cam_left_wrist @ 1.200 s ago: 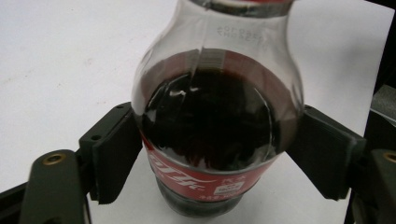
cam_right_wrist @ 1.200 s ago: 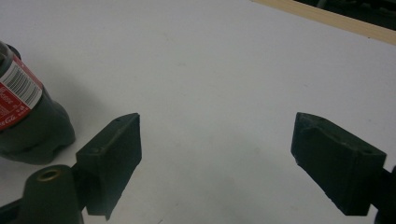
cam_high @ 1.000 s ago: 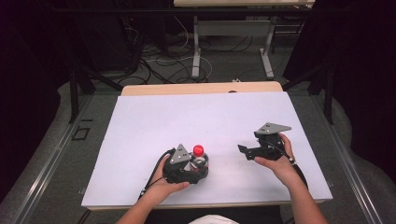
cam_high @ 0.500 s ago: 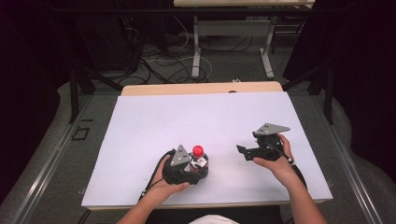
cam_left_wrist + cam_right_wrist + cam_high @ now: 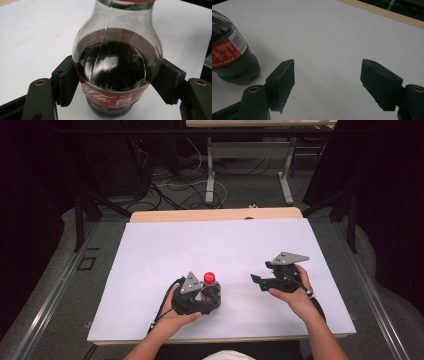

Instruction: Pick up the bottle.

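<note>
On the white table (image 5: 150, 270), left gripper (image 5: 117, 87) pinches a dark-cola bottle (image 5: 116, 62); right gripper (image 5: 327, 85) spread

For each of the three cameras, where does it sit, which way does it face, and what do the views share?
High view: above the person's side, facing forward and down on the white table; both forearms, left gripper, right gripper show.
Left gripper view: rides the left gripper, looks along its jaws, clamped on the cola bottle.
Right gripper view: rides the right gripper, jaws apart over bare table.
Shared: all three show the bottle.
</note>
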